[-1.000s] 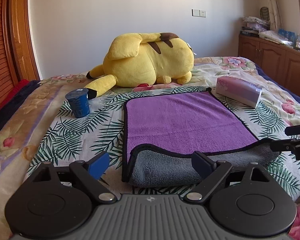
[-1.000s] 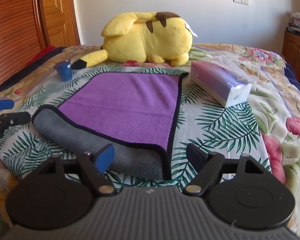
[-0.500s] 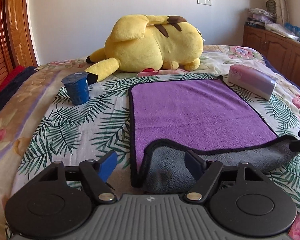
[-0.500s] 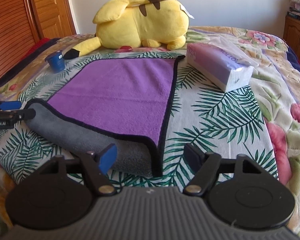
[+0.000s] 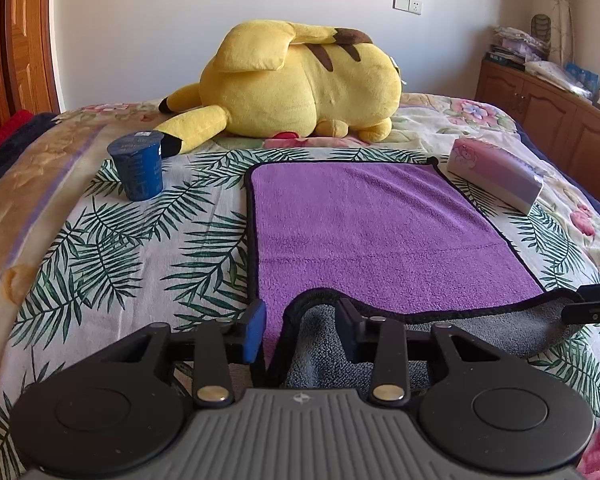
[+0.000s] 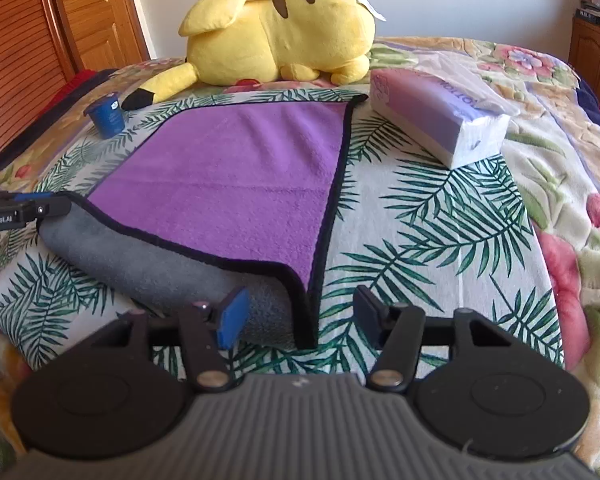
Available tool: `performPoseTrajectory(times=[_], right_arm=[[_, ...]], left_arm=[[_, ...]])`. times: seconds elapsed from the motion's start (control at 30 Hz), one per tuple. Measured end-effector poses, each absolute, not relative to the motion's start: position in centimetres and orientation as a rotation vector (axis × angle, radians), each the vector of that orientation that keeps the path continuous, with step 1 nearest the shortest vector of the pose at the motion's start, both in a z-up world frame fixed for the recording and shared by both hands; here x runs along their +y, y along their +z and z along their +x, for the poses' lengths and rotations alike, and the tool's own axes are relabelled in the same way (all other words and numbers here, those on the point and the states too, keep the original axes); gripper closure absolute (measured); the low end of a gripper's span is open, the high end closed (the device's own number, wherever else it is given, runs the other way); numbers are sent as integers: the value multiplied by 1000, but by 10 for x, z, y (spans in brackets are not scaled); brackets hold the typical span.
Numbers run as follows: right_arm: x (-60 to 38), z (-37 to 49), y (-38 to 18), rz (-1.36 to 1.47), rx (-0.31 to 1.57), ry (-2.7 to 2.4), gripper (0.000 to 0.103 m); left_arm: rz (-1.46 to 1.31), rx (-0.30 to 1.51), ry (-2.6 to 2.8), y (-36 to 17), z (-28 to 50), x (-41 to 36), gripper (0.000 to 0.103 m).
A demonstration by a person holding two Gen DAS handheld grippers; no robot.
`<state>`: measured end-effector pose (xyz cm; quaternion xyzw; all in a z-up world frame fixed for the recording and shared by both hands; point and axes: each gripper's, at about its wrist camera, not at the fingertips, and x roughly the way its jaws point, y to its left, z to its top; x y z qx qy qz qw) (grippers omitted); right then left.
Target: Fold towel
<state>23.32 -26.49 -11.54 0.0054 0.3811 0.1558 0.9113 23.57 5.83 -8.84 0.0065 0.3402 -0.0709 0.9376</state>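
A purple towel (image 5: 372, 232) with a black hem and grey underside lies flat on the bed; it also shows in the right wrist view (image 6: 236, 184). Its near edge is rolled over, showing a grey band (image 6: 152, 264). My left gripper (image 5: 300, 328) is open, its jaws straddling the towel's near left corner. My right gripper (image 6: 296, 316) is open, its jaws straddling the near right corner. Neither pair of jaws is shut on the cloth. The right gripper's tips show at the right edge of the left wrist view (image 5: 596, 308).
A big yellow plush toy (image 5: 300, 84) lies beyond the towel. A blue cup (image 5: 138, 164) stands upside down to the left. A tissue pack (image 5: 500, 172) lies to the right. Wooden cabinets (image 5: 548, 108) line the right wall, a wooden door (image 6: 96, 12) the left.
Both grippers have moved forward and lower onto the towel's near corners. The left jaws have narrowed around the rolled hem.
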Motion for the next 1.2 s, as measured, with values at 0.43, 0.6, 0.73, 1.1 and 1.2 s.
performPoseTrajectory(times=[0.43, 0.6, 0.73, 1.1, 1.2], right_arm=[[-264, 234, -114, 14, 809, 372, 74], [-260, 231, -112, -32, 787, 396, 95], [-261, 231, -110, -39, 771, 402, 99], [-266, 229, -96, -15, 657, 392, 99], [-269, 229, -90, -4, 618, 392, 99]], left_arm=[[5, 735, -148, -100, 240, 63, 99], [11, 735, -144, -99, 238, 61, 103], [4, 713, -144, -96, 236, 62, 103], [-3, 592, -166, -64, 228, 55, 103], [-5, 566, -170, -58, 226, 54, 103]])
